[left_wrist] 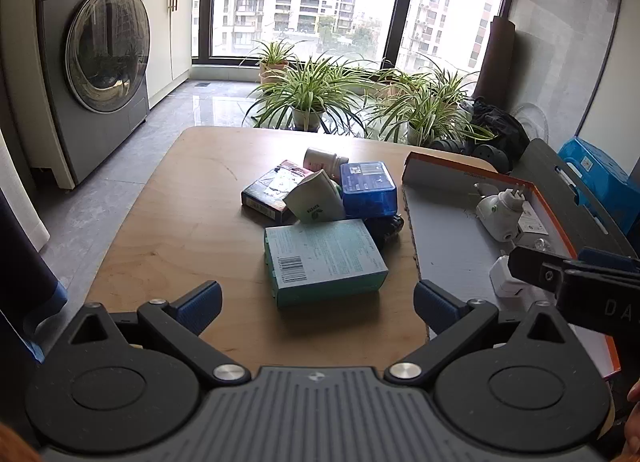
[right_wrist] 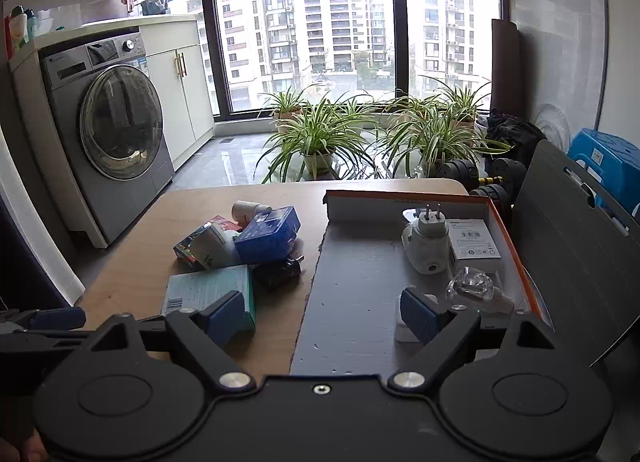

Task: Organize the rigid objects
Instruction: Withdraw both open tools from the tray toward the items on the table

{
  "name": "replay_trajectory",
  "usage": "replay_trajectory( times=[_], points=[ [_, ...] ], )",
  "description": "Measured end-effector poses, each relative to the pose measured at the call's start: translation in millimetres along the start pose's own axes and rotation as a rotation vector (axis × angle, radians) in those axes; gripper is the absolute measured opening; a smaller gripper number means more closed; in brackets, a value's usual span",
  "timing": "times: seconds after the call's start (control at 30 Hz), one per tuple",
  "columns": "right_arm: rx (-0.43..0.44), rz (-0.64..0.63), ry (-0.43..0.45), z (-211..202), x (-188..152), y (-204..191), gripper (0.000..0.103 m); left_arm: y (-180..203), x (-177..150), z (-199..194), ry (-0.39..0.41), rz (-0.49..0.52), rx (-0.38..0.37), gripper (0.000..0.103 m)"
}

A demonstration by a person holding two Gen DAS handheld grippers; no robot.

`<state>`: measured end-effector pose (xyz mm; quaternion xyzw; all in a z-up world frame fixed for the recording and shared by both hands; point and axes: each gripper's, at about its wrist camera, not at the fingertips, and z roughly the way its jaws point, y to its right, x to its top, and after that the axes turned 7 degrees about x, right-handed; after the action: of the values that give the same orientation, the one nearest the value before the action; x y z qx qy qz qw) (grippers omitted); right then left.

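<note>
So far I judge the sorting to be under half done. Furthest left on the counter [left_wrist: 168,221] lies the unsorted heap: a dark printed box [left_wrist: 268,193] with a white paper cup [left_wrist: 316,199] tipped against it, a small white bottle [left_wrist: 322,157] behind them, a blue plastic case [left_wrist: 370,189] to their right resting partly on a black item I cannot identify, and nearest me a teal box [left_wrist: 326,260] lying flat with its barcode up. My left gripper [left_wrist: 316,302] hovers just short of that teal box, jaws wide apart and holding nothing.

To the right sits the grey tray with an orange rim [right_wrist: 516,258], touching the counter's right side. Inside it are a white plug-in device [right_wrist: 424,240] standing with prongs up, a flat white carton [right_wrist: 472,240] beside it, a clear bulb-like piece [right_wrist: 472,286], and a small white block [right_wrist: 400,318]. My right gripper [right_wrist: 328,310] hangs over the tray's near edge, jaws spread and empty.

Four things appear stowed; five or so wait on the counter.
</note>
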<state>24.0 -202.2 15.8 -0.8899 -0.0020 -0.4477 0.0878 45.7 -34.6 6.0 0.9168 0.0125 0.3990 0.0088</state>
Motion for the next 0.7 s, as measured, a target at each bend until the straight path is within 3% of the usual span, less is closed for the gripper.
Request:
replay_trajectory(
  times=[0.7],
  points=[
    [0.053, -0.033, -0.04, 28, 0, -23, 0.1, -34, -4, 17, -0.046, -0.041, 0.044, 0.103]
  ],
)
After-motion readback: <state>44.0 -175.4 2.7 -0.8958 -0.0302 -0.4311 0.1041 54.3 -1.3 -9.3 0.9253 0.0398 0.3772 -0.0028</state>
